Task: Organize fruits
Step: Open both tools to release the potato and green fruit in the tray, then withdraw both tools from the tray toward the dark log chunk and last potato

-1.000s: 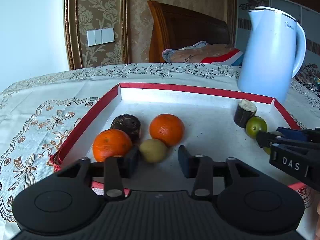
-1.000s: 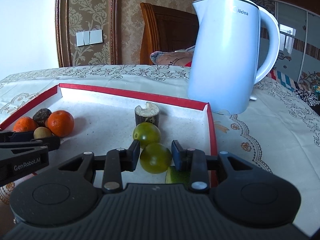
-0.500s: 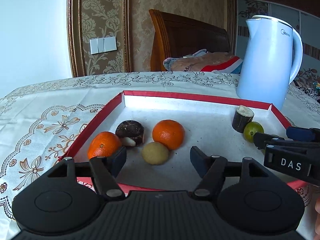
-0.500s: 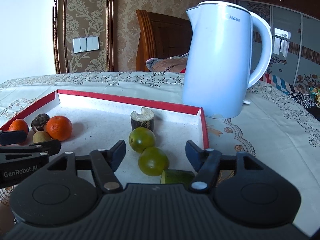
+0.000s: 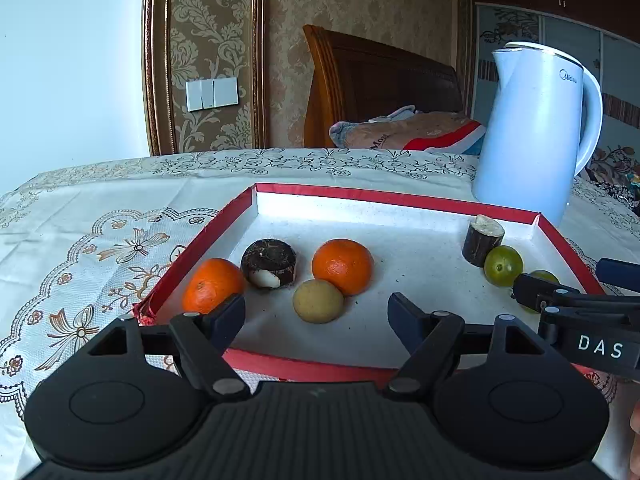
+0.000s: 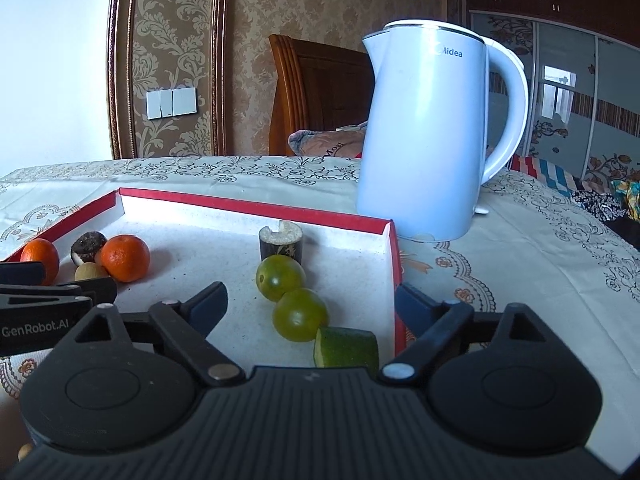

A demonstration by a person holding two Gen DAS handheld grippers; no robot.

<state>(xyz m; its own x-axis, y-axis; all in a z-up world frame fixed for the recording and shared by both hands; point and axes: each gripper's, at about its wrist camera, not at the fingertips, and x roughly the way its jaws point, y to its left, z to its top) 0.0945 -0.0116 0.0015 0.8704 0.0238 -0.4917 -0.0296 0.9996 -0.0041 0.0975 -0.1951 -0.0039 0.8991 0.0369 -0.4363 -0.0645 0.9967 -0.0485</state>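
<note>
The left gripper [image 5: 316, 312] is being held wide open, gripping nothing, its jaws having just been opening. The right gripper [image 6: 312, 302] is likewise being held open around the untouched green fruit [image 6: 300, 314] in the tray [image 6: 256, 209]

Table [image 5: 120, 184] carrying cream tablecloth [image 6: 540, 256] with brown flower embroidery. Red-rimmed tray [image 5: 400, 198] with white inside lying on cloth, near front edge. White electric kettle [image 6: 424, 136] standing upright on cloth, just behind tray's far right corner. Rest of cloth on left side lying flat, lightly creased.
</note>
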